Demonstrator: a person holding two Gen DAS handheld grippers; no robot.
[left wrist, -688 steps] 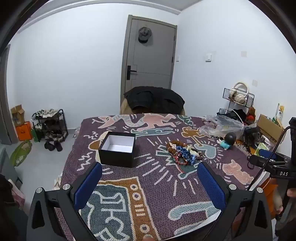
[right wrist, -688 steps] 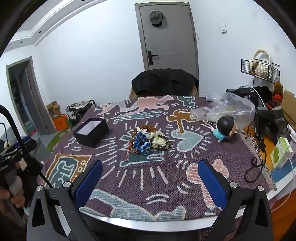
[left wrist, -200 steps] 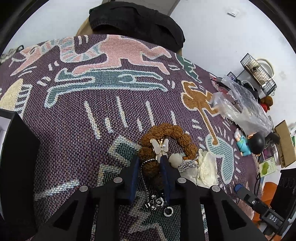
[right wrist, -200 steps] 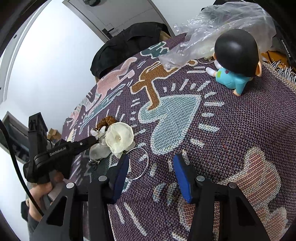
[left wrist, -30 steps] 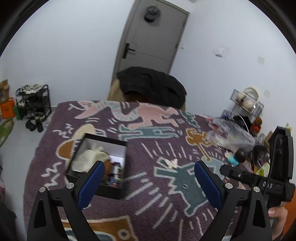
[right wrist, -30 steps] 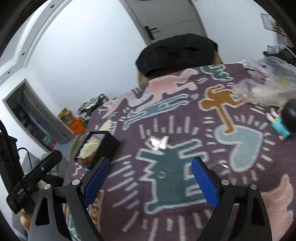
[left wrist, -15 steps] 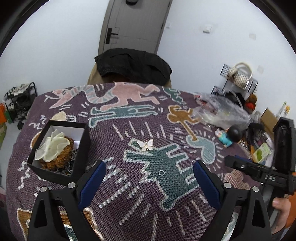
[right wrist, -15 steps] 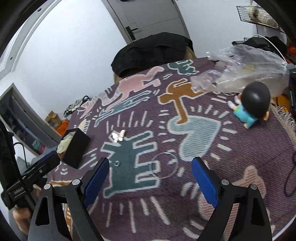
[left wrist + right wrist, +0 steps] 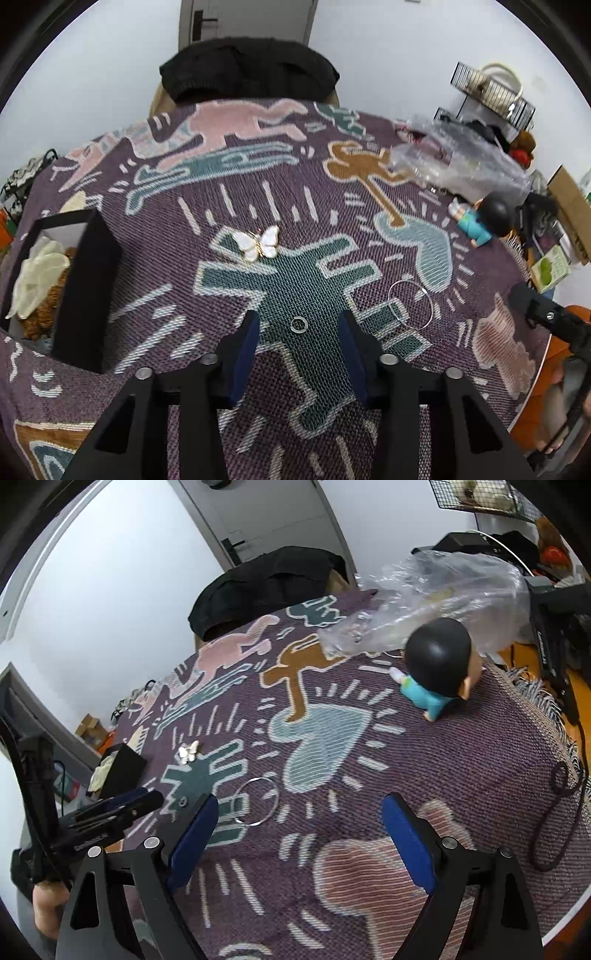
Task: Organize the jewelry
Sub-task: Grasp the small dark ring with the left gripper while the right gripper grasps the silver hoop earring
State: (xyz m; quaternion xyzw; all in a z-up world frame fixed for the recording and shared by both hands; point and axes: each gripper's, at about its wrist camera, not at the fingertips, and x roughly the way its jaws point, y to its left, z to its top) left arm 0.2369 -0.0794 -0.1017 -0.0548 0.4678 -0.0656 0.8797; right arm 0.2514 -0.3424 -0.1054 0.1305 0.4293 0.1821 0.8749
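Note:
A small silver ring [image 9: 299, 324] lies on the patterned cloth between the blue pads of my left gripper [image 9: 300, 325], whose jaws are closing with a gap still on both sides of it. Beyond it lies a white butterfly brooch [image 9: 258, 243]. A thin wire bangle [image 9: 410, 304] rests to the right. The black box [image 9: 88, 273] at the left holds a cream flower and brown beads. In the right wrist view my right gripper [image 9: 300, 814] hangs open above the cloth, with the bangle [image 9: 256, 800] just beyond its left pad and the left gripper [image 9: 122, 806] at the left.
A doll with a black head [image 9: 437, 664] and a crumpled clear plastic bag [image 9: 436, 598] lie at the table's far right. A dark jacket [image 9: 247, 70] hangs over the chair behind. A black cable [image 9: 557, 812] trails over the fringed right edge.
The left gripper came down and forward onto the ring, and its jaws narrowed from wide apart. The right gripper dropped closer to the cloth near the bangle, still wide.

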